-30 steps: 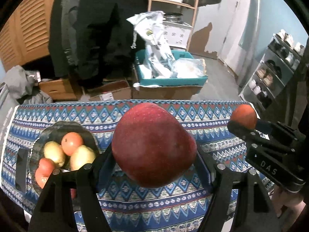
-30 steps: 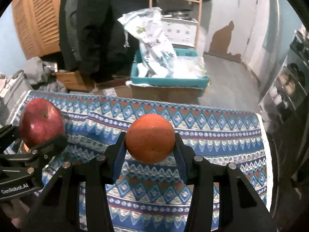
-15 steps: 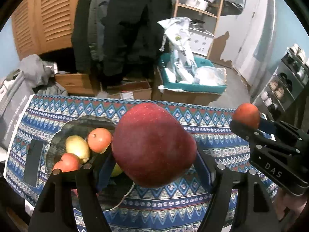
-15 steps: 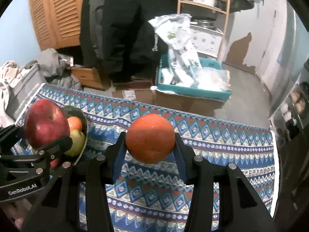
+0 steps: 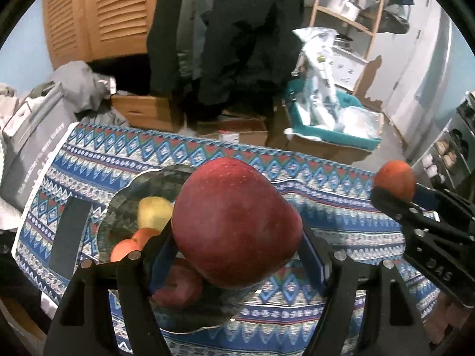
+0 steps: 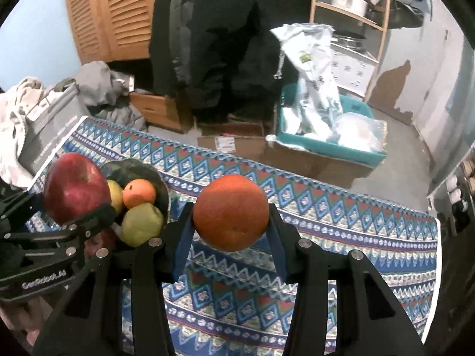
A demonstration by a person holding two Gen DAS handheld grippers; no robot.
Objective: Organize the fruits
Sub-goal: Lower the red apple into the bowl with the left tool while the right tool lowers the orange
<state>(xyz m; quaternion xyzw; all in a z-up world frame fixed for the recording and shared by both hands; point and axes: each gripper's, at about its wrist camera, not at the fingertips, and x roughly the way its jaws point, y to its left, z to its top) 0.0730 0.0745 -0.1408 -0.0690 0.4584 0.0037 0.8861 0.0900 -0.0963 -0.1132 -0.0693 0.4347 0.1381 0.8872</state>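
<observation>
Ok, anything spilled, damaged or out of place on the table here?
Nothing stands out. The red apple and orange sit squarely in the grippers, the bowl holds its fruit, and the patterned cloth shows no spill.

Cluttered home: coats point(image 6: 225, 44), shoe rack point(image 5: 451, 148)

The surface point(image 6: 341, 237) was covered by a cloth point(image 5: 341, 207) patterned in blue, white and red zigzags and diamonds, reaching to its far edge and left corner. Directly on the cloth sat a dark bowl point(image 6: 161, 184) near the left end, holding several fruits point(image 6: 139, 192): orange, yellow-green and red ones. Just left of the bowl a flat dark rectangular object point(image 5: 69, 234) lay on the cloth; what it was could not be told. The cloth's right stretch lay bare.
</observation>
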